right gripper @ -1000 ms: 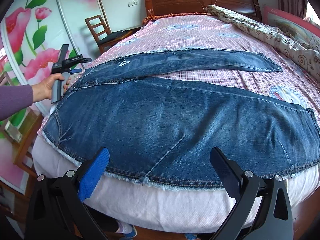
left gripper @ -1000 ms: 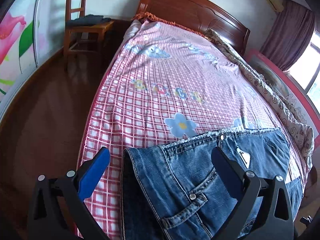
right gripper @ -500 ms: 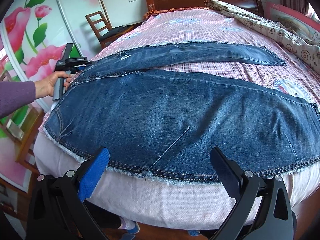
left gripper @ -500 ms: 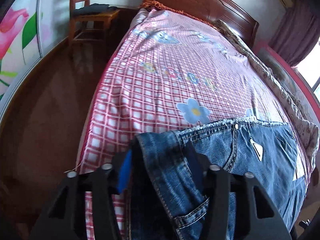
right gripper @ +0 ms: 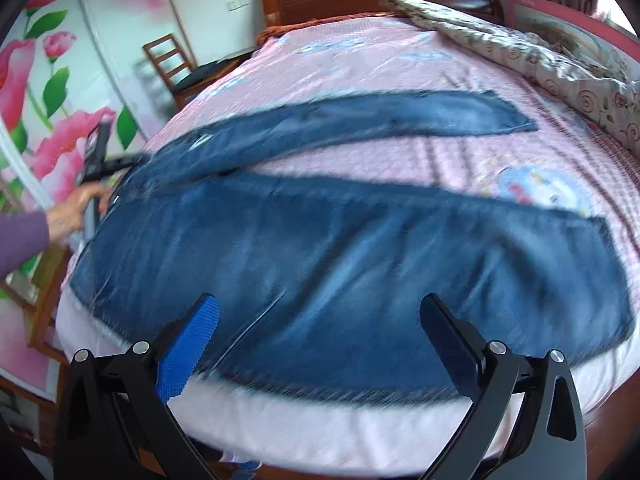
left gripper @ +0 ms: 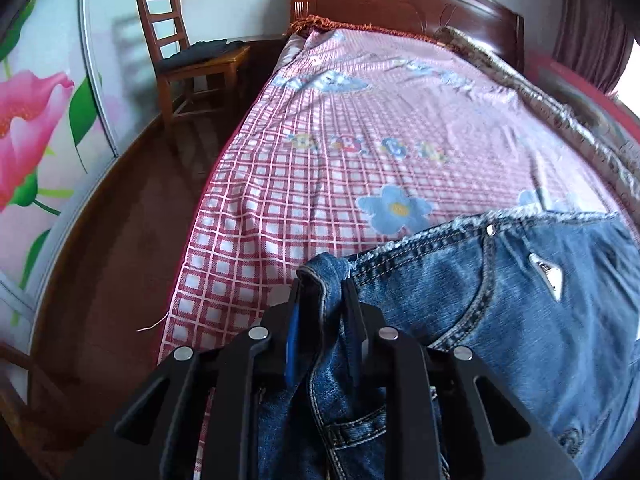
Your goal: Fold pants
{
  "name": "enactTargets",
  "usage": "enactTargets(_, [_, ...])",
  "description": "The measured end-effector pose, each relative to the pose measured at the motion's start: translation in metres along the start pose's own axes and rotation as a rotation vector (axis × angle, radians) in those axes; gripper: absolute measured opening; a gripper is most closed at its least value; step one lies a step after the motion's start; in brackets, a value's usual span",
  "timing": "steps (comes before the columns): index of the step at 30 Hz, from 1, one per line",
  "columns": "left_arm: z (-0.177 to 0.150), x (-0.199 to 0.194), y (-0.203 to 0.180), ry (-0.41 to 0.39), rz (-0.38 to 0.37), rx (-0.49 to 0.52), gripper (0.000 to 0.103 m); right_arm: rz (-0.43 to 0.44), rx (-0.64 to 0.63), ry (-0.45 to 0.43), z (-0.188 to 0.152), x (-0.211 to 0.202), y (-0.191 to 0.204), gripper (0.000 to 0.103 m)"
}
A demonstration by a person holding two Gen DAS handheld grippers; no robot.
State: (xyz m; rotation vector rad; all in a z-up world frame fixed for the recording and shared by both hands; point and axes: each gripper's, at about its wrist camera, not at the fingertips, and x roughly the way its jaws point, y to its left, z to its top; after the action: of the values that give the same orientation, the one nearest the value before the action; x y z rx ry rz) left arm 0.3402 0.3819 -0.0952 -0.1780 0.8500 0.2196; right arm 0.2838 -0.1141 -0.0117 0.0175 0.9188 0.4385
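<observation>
Blue jeans (right gripper: 340, 264) lie spread on the bed, legs apart, the near leg along the bed's front edge. In the left wrist view my left gripper (left gripper: 320, 292) is shut on the waistband corner of the jeans (left gripper: 500, 300), pinching a fold of denim between its pads. My right gripper (right gripper: 320, 320) is open and empty, hovering just above the near leg's lower edge. The left gripper also shows in the right wrist view (right gripper: 96, 160), held by a hand at the waist end.
The bed has a pink checked sheet (left gripper: 320, 168), a wooden headboard (left gripper: 400, 0) and a patterned quilt (right gripper: 540, 52) along its far side. A wooden chair (left gripper: 188, 56) stands on the wood floor (left gripper: 120, 260) by the flowered wardrobe (left gripper: 36, 120).
My left gripper closed on the jeans' waistband corner, from open a second ago. The right gripper moved in closer over the near leg and stays open; its view is blurred by motion.
</observation>
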Motion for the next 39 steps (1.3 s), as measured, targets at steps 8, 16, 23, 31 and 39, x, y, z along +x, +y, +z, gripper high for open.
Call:
enactTargets(8, [-0.005,-0.002,0.004,-0.006,0.031,-0.014,0.032,0.010,0.290,0.093,0.188,0.070,-0.191,0.100])
enactTargets(16, [-0.006,0.001,0.010,-0.002,0.030,-0.041,0.040,-0.109,0.329,0.210,0.304,0.177,-0.266,0.100])
enactTargets(23, [-0.007,0.002,0.012,-0.001,0.025,-0.045,0.040,-0.201,0.244,0.287,0.325,0.232,-0.267,0.087])
enactTargets(31, [-0.006,0.002,0.011,0.001,0.019,-0.050,0.040,-0.268,0.123,0.337,0.327,0.267,-0.257,0.067])
enactTargets(39, [0.000,-0.007,-0.006,-0.007,0.035,0.013,0.016,-0.324,-0.068,0.231,0.334,0.233,-0.217,0.016])
